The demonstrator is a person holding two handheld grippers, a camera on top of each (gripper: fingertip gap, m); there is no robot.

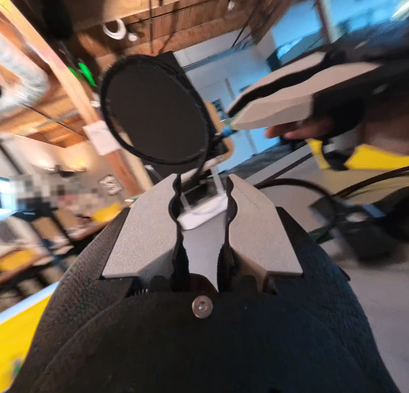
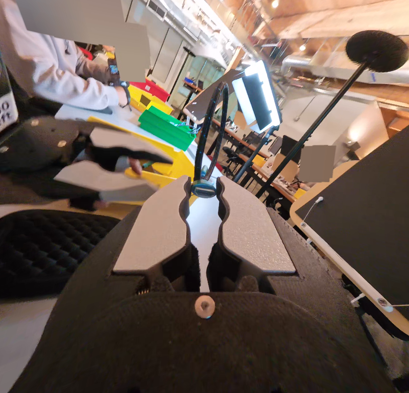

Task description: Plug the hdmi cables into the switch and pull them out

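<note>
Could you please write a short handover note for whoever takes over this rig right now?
Right gripper: shut on the HDMI plug, lifted clear, its braided cable looping upward.
Left gripper: open, nothing between its fingers; it shows blurred.
Switch: not identifiable in either view.
Done: this plug sits in no port, whether never inserted or already pulled.
Left: locate the switch, confirm remaining plug-ins and pull-outs.

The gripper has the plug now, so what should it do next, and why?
Probably lower it toward the table to find the switch. The right gripper is shut on the black braided HDMI cable's plug, held up in the air, and no switch shows in either view. The left gripper is open and empty.
</note>
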